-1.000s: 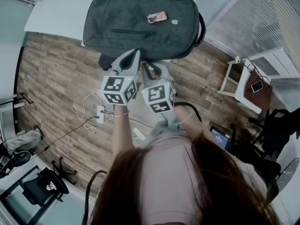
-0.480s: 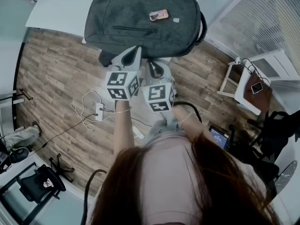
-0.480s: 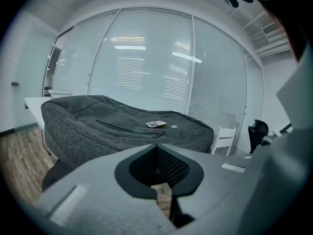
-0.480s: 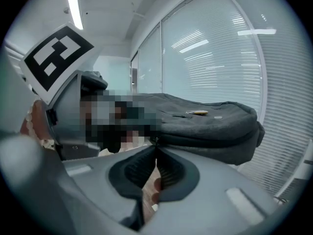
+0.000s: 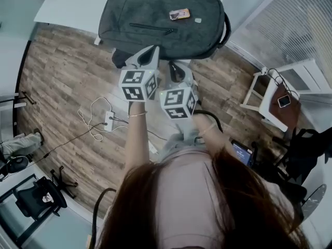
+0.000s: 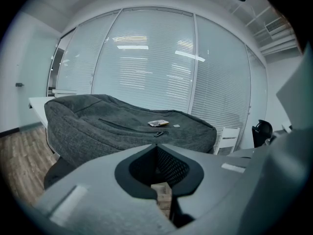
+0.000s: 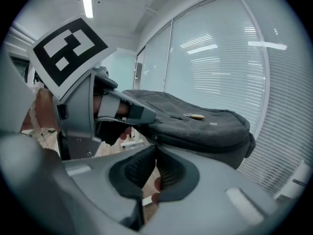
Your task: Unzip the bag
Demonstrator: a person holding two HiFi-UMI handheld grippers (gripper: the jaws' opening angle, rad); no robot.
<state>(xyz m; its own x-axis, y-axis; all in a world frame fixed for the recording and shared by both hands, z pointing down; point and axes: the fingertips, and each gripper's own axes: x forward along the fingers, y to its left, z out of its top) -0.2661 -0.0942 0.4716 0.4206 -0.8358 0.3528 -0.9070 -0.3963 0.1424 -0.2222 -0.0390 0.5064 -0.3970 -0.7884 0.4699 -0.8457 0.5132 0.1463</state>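
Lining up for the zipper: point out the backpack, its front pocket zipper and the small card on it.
backpack (image 5: 148, 7), head view, grey front panel.
front pocket zipper (image 6: 132, 128), left gripper view, mid-line.
small card (image 5: 179, 14), head view, centre.

— What is the person wearing?
— A pale pinkish top (image 5: 179, 188), with long hair (image 5: 228, 201) falling over it. There is a thin bracelet (image 5: 136, 115) on the left wrist.
— And the tools?
— The left gripper (image 5: 151, 51) and the right gripper (image 5: 174, 65) have light grey shells. Each carries a cube (image 5: 137, 84) with black square markers on white faces. The pads (image 6: 168, 168) are black and ribbed. Small screws (image 7: 78, 139) dot the left one's side plate.
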